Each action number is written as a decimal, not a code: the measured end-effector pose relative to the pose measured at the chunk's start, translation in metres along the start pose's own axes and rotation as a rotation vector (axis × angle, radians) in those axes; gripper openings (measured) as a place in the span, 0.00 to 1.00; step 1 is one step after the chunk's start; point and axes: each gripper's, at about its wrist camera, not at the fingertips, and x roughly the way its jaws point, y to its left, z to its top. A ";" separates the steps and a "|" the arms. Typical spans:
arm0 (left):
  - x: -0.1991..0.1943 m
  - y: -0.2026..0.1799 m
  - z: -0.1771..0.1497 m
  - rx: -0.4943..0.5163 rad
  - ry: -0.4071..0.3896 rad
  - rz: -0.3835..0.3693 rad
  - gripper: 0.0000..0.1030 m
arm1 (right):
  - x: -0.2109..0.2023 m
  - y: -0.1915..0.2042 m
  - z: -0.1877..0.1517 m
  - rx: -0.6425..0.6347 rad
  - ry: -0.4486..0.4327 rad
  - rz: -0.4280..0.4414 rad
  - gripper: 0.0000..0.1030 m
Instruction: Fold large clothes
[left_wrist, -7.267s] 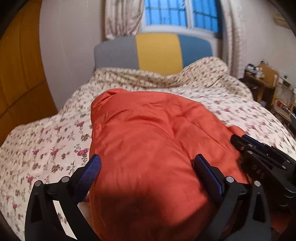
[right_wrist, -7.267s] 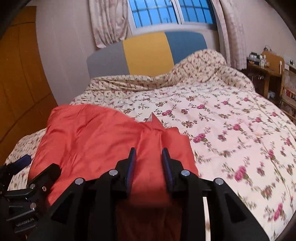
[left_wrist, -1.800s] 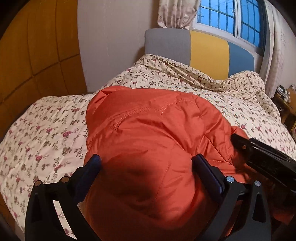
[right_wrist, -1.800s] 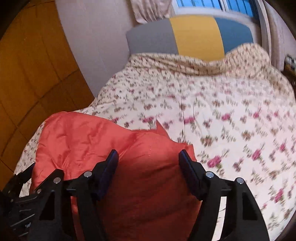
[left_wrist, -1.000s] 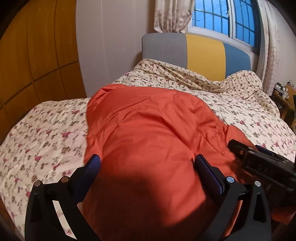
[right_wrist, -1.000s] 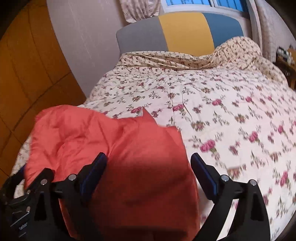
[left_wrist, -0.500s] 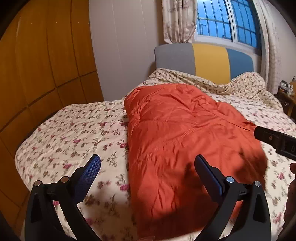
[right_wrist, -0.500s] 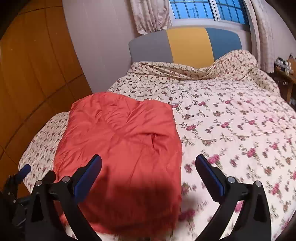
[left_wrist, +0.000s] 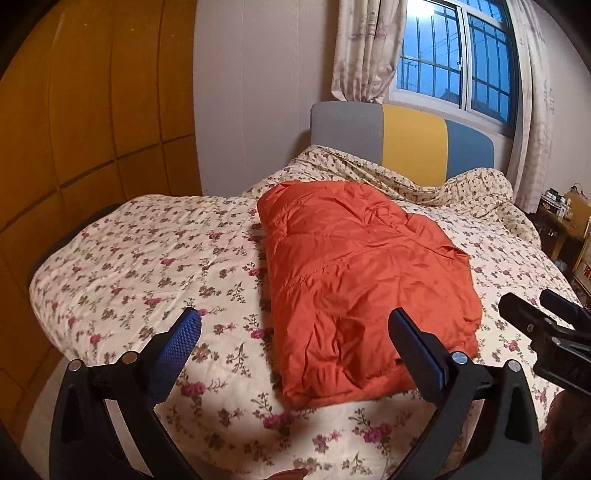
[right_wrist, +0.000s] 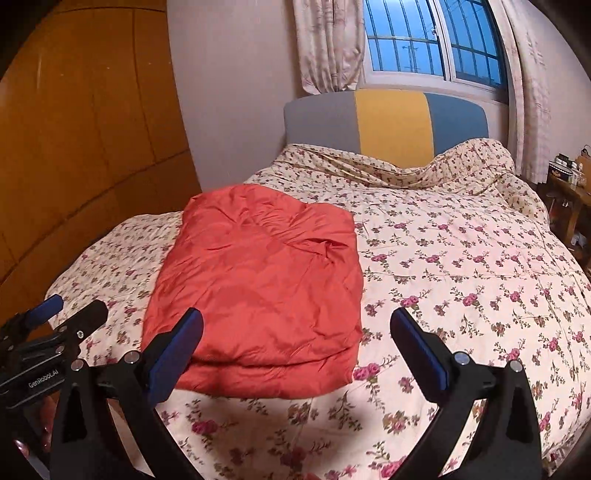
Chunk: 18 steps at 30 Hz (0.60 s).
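Left gripper (left_wrist: 295, 332) is held above the near edge of the bed (left_wrist: 129, 258), its fingers (left_wrist: 181, 339) spread wide and holding nothing. The orange jacket (left_wrist: 362, 280) lies folded into a thick oblong on the flowered quilt (right_wrist: 461, 258), lengthwise toward the headboard (right_wrist: 388, 122), touching neither gripper. Right gripper (right_wrist: 295, 332) likewise hangs clear of the jacket, fingers (right_wrist: 417, 343) wide apart and empty.

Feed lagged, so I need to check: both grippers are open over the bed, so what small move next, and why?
Probably none beyond a light press on the orange jacket: it lies as a compact folded bundle on the floral quilt, and left gripper and right gripper hold nothing.
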 end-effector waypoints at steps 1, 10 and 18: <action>-0.002 0.000 -0.001 -0.002 -0.002 0.001 0.97 | -0.002 0.000 -0.001 -0.001 -0.002 -0.001 0.98; -0.007 0.000 0.000 -0.011 -0.015 -0.004 0.97 | -0.009 -0.007 -0.001 0.027 -0.015 -0.012 0.98; -0.007 -0.003 -0.002 -0.002 -0.012 -0.003 0.97 | -0.007 -0.010 -0.002 0.036 -0.006 -0.002 0.98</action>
